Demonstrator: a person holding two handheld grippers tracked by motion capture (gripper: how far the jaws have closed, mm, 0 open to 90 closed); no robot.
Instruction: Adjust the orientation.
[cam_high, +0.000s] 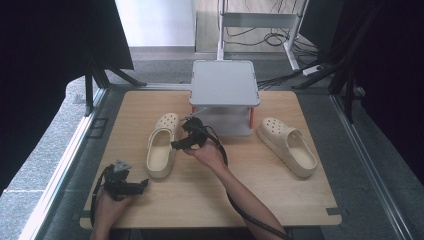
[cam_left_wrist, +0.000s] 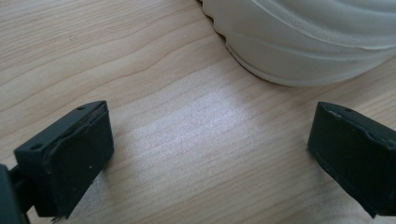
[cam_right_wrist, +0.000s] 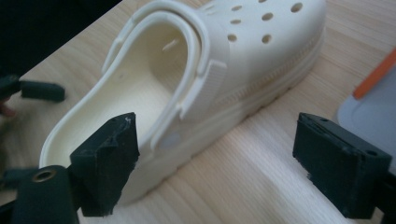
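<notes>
Two cream perforated clogs lie on the wooden table. The left clog (cam_high: 162, 145) lies left of centre, toe away from the person, and the right clog (cam_high: 287, 146) lies at the right. My right gripper (cam_high: 177, 145) is at the left clog's right side. In the right gripper view my right gripper (cam_right_wrist: 217, 130) is open: one jaw is over the left clog (cam_right_wrist: 210, 70) opening and the other over bare wood, with the clog's side wall between them, untouched. My left gripper (cam_high: 144, 184) rests near the front left. My left gripper (cam_left_wrist: 212, 116) is open over bare wood, with the clog's heel (cam_left_wrist: 303, 42) just ahead.
A grey two-level stand (cam_high: 225, 82) with orange legs sits at the table's back centre, between the clogs. The table (cam_high: 250, 190) has bare wood in front of the person. Black frame posts and cables lie beyond the far edge.
</notes>
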